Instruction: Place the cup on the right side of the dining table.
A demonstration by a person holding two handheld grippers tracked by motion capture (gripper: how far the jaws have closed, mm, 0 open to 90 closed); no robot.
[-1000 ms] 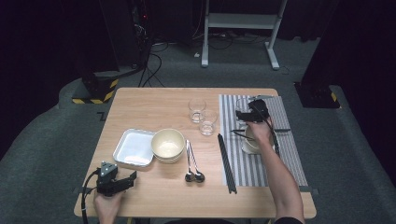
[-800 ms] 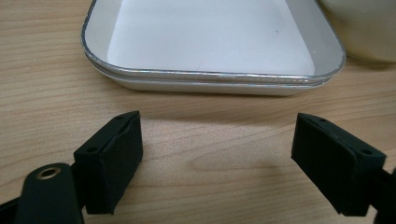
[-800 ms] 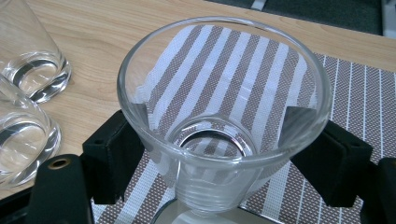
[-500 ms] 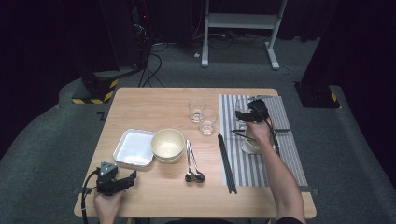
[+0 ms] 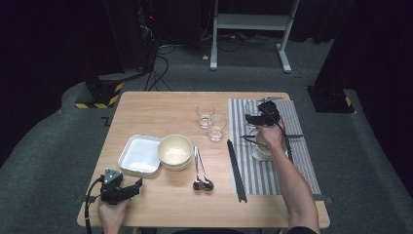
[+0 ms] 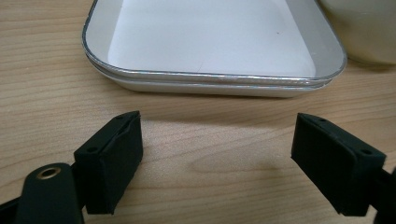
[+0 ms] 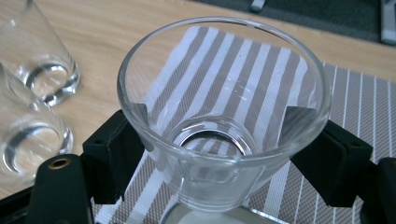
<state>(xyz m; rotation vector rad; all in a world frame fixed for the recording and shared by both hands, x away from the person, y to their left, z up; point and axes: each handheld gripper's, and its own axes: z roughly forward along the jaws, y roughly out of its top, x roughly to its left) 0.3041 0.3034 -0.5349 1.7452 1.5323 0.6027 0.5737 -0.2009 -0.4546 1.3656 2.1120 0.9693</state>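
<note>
At the near left corner of the worktop (image 5: 160, 105), the left gripper (image 5: 127, 190) is held low by a hand (image 5: 111, 214), its cable looping off the near edge. In the left gripper view its fingers (image 6: 112, 158) are seen spread wide apart with bare wood between them and nothing grasped. Just beyond them lies a white rectangular tray (image 5: 140, 154), empty, with a cream bowl (image 5: 175, 150) touching its right side. To the right of the bowl two spoons (image 5: 200, 170) are laid side by side, bowls toward the near edge, and further right a pair of black chopsticks (image 5: 235, 170) is set along the left border of a grey striped placemat (image 5: 302, 168).

On that placemat a white cup (image 5: 263, 152) is partly covered by the right forearm, which reaches forward from the near edge. Beyond the cup, the right gripper (image 5: 254, 118) is held over the far part of the mat. In the right gripper view a clear drinking glass (image 7: 224, 116) is seen clamped upright between the fingers (image 7: 114, 156), one pressed against each side of its lower wall, with the striped mat visible through it. Whether the glass rests on the mat or is raised off it cannot be told.

To the left of the mat, on bare wood, two more empty glasses (image 5: 211, 121) are stood close together.
</note>
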